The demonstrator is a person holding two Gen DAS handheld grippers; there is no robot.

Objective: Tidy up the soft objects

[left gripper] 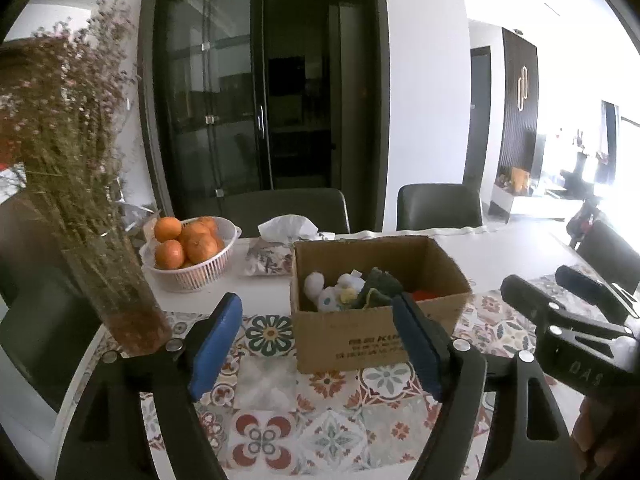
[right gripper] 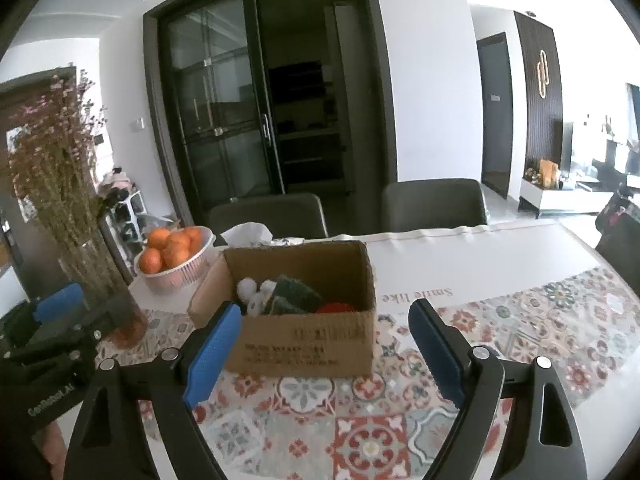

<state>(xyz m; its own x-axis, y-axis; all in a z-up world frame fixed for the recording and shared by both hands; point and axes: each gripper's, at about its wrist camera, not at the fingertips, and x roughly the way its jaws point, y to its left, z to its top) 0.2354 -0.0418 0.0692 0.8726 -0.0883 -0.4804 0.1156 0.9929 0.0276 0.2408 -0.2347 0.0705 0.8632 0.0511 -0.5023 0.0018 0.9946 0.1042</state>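
patterned tablecloth (right gripper: 372, 436), cardboard box (right gripper: 304, 344) already holding soft toys (left gripper: 340, 292). left gripper (left gripper: 316, 344) and right gripper (right gripper: 324, 348) both spread, empty. looks about done, maybe tidy inside next.

A white basket of oranges (left gripper: 188, 254) sits on the desk (right gripper: 500, 256) beside a floral tissue pack (left gripper: 272, 254), near a glass vase of dried flowers (left gripper: 116, 300); 2 dark chairs (right gripper: 434, 206) face glass doors (left gripper: 224, 92).
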